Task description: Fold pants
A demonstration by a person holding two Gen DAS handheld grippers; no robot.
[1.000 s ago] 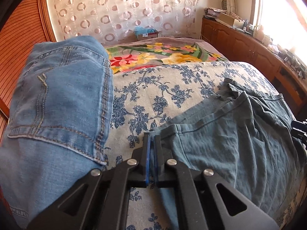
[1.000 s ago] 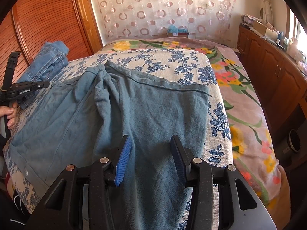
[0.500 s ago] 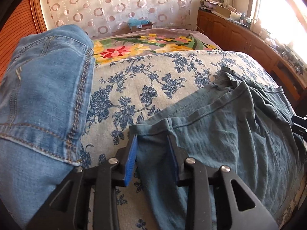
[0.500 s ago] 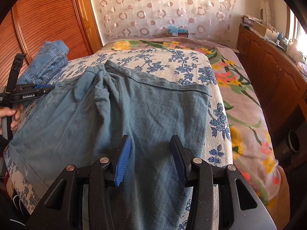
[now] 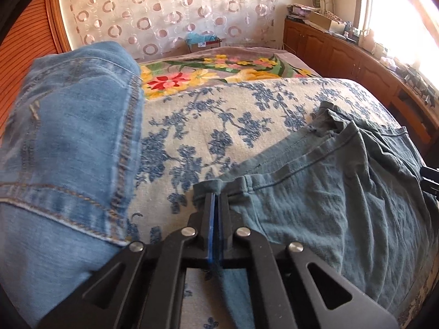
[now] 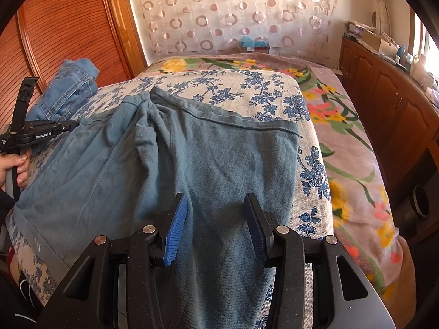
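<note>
Grey-blue pants (image 6: 219, 164) lie spread on the bed's blue-flowered cover; they also show in the left wrist view (image 5: 329, 205). My left gripper (image 5: 216, 196) is shut on the corner of the pants' hem, its blue pads pressed together on the cloth. It shows from the side at the left of the right wrist view (image 6: 74, 124), at the pants' left edge. My right gripper (image 6: 216, 205) is open, its blue pads wide apart above the near part of the pants, holding nothing.
Folded light-blue jeans (image 5: 68, 137) lie on the bed's left side, also in the right wrist view (image 6: 65, 90). A wooden sideboard (image 6: 389, 104) with clutter runs along the right wall. A slatted wooden wardrobe (image 6: 68, 27) stands left. A small box (image 6: 253, 45) sits at the bed's far end.
My left gripper opened half a second ago, then shut again on the pants' corner, a little further right. The right gripper has stayed open and still.
</note>
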